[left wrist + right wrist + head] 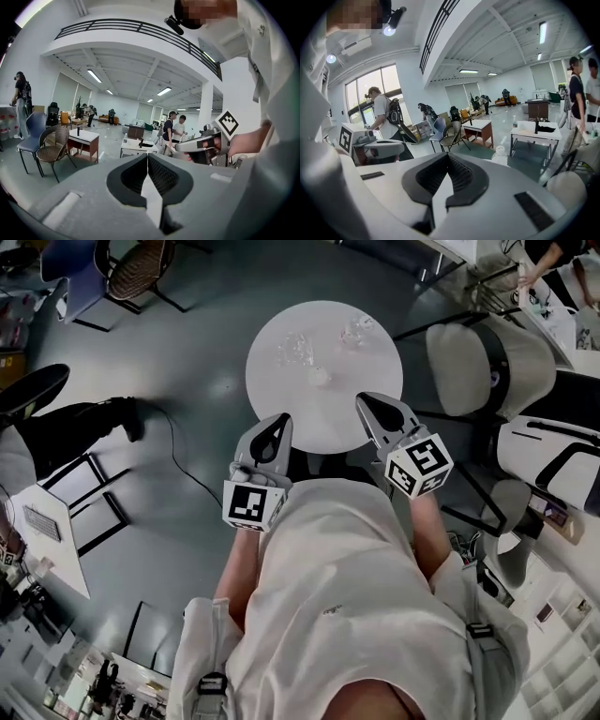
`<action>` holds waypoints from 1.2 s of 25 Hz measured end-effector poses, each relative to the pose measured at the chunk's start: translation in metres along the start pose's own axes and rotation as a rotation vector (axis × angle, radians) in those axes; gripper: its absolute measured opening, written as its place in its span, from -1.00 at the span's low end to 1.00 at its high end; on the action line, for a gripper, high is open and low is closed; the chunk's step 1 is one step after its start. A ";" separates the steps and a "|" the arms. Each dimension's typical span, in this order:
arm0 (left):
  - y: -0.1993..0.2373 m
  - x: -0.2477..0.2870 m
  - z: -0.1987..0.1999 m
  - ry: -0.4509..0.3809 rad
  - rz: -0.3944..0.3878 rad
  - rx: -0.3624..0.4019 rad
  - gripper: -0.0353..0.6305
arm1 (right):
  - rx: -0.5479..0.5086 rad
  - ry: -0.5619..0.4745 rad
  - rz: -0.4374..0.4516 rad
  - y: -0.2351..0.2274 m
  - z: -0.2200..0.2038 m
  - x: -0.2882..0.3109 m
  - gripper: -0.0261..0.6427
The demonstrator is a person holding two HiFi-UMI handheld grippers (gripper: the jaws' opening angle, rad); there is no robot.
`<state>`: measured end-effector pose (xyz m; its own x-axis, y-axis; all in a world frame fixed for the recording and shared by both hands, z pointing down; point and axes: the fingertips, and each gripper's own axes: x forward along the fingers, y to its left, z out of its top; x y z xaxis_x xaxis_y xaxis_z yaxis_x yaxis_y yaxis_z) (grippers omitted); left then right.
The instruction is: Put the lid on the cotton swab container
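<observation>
Beyond the shirt (pixel 328 615), left gripper (pixel 277 426) and right gripper (pixel 370 404) had fingers closed, empty. Clear plastic pieces (pixel 296 351) near the counter's (pixel 281 399) far edge looked light, slippery: pinch rims.

The head view is dim, grey and washed of colour. The round white bench (pixel 281 395) at upper centre is its brightest patch, nearly blown out, and the floor shadows are faint. Both gripper views are bright and evenly lit by ceiling strip lights (pixel 95 75), with daylight from windows (pixel 370 86) at left in the right gripper view and a small lamp (pixel 388 30) glaring at upper left. Fisheye bending curves all the straight lines, and the corners go black. The left gripper (pixel 148 155) and the right gripper (pixel 447 155), close to the lens, look slightly soft.
</observation>
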<state>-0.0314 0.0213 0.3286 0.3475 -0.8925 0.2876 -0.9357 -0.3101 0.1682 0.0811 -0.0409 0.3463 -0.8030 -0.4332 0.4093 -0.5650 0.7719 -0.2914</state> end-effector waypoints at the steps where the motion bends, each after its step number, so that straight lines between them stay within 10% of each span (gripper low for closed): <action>1: 0.008 0.001 0.002 0.004 -0.011 0.002 -0.86 | -0.005 0.006 -0.015 0.001 0.002 0.004 -0.90; 14: 0.082 0.023 -0.011 0.088 -0.147 0.011 -0.86 | 0.034 0.091 -0.184 -0.007 -0.011 0.041 -0.88; 30: 0.082 0.056 -0.046 0.097 0.148 -0.131 -0.86 | -0.097 0.275 0.069 -0.055 -0.072 0.081 -0.83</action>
<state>-0.0860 -0.0391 0.4017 0.2173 -0.8876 0.4061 -0.9632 -0.1275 0.2366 0.0609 -0.0844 0.4580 -0.7500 -0.2463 0.6139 -0.4794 0.8418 -0.2479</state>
